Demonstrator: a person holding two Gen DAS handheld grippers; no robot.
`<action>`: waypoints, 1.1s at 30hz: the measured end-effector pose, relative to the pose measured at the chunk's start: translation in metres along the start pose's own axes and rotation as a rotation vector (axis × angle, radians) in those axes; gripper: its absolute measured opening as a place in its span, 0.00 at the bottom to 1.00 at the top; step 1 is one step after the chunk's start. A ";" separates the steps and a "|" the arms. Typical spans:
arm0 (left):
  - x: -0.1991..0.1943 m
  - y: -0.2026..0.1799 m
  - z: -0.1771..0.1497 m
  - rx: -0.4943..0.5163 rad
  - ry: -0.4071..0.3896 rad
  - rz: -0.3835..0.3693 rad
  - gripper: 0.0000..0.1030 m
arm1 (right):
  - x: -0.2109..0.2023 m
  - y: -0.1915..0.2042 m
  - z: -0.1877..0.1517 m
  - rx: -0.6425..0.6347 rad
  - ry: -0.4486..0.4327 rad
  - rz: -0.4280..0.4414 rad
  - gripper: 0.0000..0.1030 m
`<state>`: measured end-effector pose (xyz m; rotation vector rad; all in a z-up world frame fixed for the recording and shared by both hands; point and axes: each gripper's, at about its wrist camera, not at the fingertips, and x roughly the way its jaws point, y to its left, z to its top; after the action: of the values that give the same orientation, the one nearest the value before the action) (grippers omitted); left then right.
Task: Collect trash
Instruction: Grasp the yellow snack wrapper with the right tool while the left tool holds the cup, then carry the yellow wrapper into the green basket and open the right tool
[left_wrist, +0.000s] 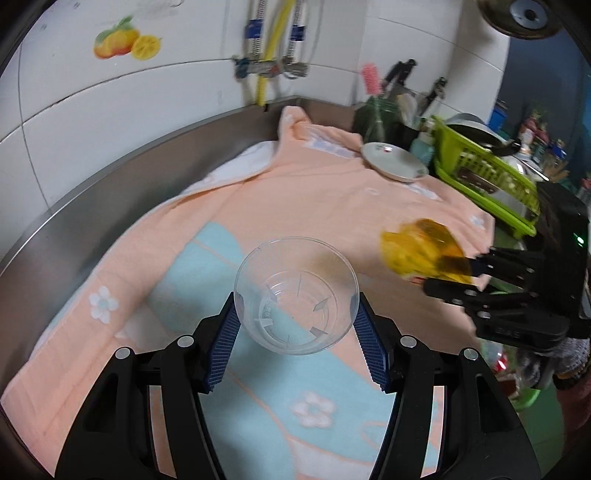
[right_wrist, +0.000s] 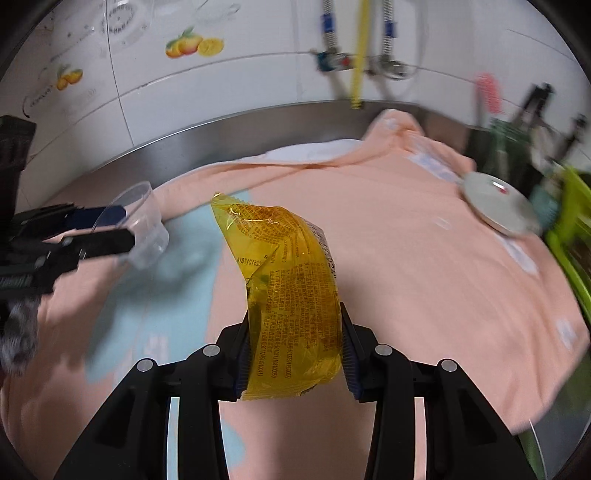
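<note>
trash here is two pieces: one clear plastic cup (left_wrist: 296, 295) and one yellow wrapper (right_wrist: 291, 295), and both are already off the towel and held. the left gripper (left_wrist: 296, 325) sits narrow around the cup, its blue pads pressed to the cup's two sides, mouth facing the camera at the centre of the left view; the same cup (right_wrist: 142, 225) shows at the left edge of the right view. the right gripper (right_wrist: 293, 347) is closed on the crumpled wrapper, which stands up between the pads in the lower middle of the right view; in the left view the wrapper (left_wrist: 421, 251) hangs at the right, well apart from the cup.

so picking up looks done for these two. what seems left is dropping them somewhere; no bin can be made out in either view.

counted otherwise: one peach and blue towel (left_wrist: 325, 206) spread over the metal counter (left_wrist: 110, 206), one white dish (left_wrist: 393, 161) lying on its upper right part, one green rack (left_wrist: 484, 173) beside that, one bunch of taps and hoses (left_wrist: 273, 66) on the tiled wall at the top. no other loose scraps show on the towel.
</note>
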<state>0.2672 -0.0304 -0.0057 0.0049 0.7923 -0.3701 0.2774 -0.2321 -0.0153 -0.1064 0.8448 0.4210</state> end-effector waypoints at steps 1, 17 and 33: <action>-0.003 -0.007 -0.002 0.008 -0.003 -0.012 0.58 | -0.016 -0.008 -0.012 0.016 0.000 -0.017 0.38; -0.029 -0.139 -0.032 0.141 -0.006 -0.204 0.58 | -0.135 -0.131 -0.181 0.286 0.109 -0.297 0.38; 0.009 -0.248 -0.063 0.244 0.105 -0.342 0.58 | -0.150 -0.183 -0.252 0.476 0.129 -0.347 0.61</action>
<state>0.1486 -0.2566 -0.0234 0.1193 0.8491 -0.7948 0.0860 -0.5109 -0.0846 0.1617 1.0110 -0.1191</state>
